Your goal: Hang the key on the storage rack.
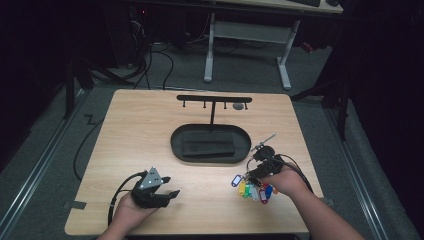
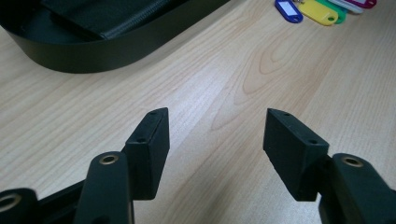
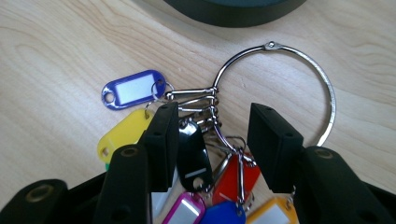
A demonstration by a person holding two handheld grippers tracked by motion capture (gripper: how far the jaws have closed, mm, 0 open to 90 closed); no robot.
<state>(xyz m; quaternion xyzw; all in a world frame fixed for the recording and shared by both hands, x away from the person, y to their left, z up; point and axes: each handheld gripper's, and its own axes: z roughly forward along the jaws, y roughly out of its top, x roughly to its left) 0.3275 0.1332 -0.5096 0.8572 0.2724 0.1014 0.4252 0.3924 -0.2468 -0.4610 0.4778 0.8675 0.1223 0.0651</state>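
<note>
A bunch of coloured key tags (image 1: 252, 189) lies on the wooden table at the right front, joined by small rings to one large metal ring (image 3: 327, 84) that lies flat. My right gripper (image 1: 256, 172) is low over the bunch. In the right gripper view it (image 3: 215, 109) stands open, its jaws either side of the small rings and a black tag (image 3: 191, 154), with a blue tag (image 3: 133, 88) and a yellow tag (image 3: 123, 135) to their left. My left gripper (image 1: 170, 186) rests at the left front, open (image 2: 217, 116) over bare wood.
A black oval tray (image 1: 177, 145) sits mid-table with a dark pad inside and a T-shaped hook rack (image 1: 214, 98) rising from its back. A small grey object (image 1: 239, 106) is by the rack's right end. Desk legs and cables lie beyond the table.
</note>
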